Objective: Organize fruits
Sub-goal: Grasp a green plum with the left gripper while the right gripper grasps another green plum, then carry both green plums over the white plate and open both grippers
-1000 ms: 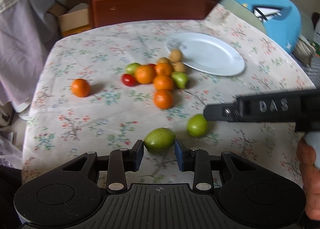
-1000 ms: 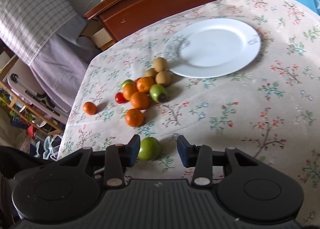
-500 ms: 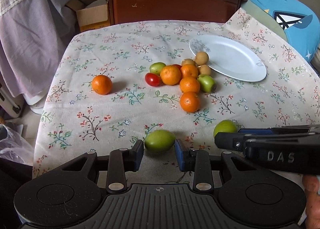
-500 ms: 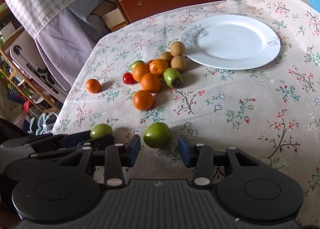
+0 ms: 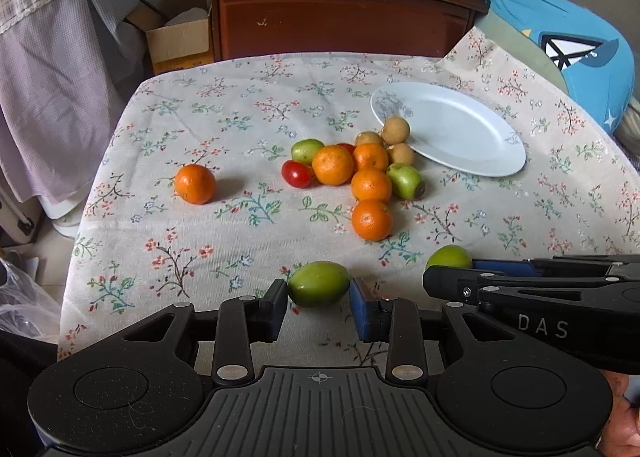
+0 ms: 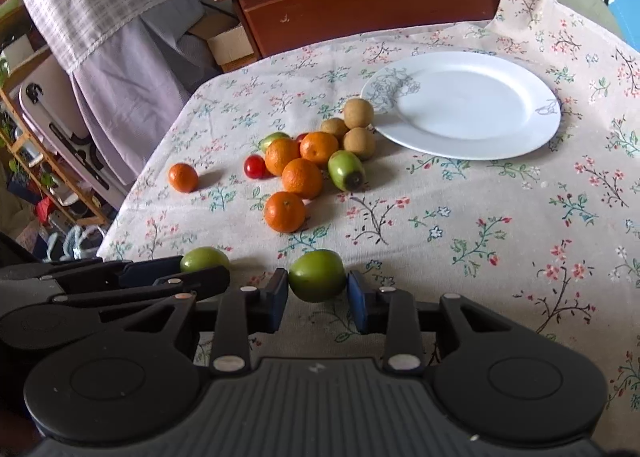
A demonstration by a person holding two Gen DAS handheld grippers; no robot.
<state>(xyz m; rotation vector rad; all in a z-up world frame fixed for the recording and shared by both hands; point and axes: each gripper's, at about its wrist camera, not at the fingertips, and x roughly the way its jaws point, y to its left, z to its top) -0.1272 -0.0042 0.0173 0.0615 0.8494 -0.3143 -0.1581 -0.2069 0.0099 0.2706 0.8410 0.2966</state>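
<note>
My left gripper is shut on an oval green fruit at the table's near edge. My right gripper is shut on a rounder green fruit; that fruit also shows in the left wrist view. The right gripper lies to the right of the left one. A cluster of oranges, green fruits, small brown fruits and a red tomato lies mid-table. One orange sits apart at the left. A white plate lies behind the cluster, at the right.
A floral tablecloth covers the table. A brown wooden cabinet stands behind it, with a cardboard box at its left and a blue cushion at the right. Hanging cloth is at the table's left.
Both grippers have drawn back toward the near edge, each with its green fruit between its fingers. The right gripper has come alongside the left one.
</note>
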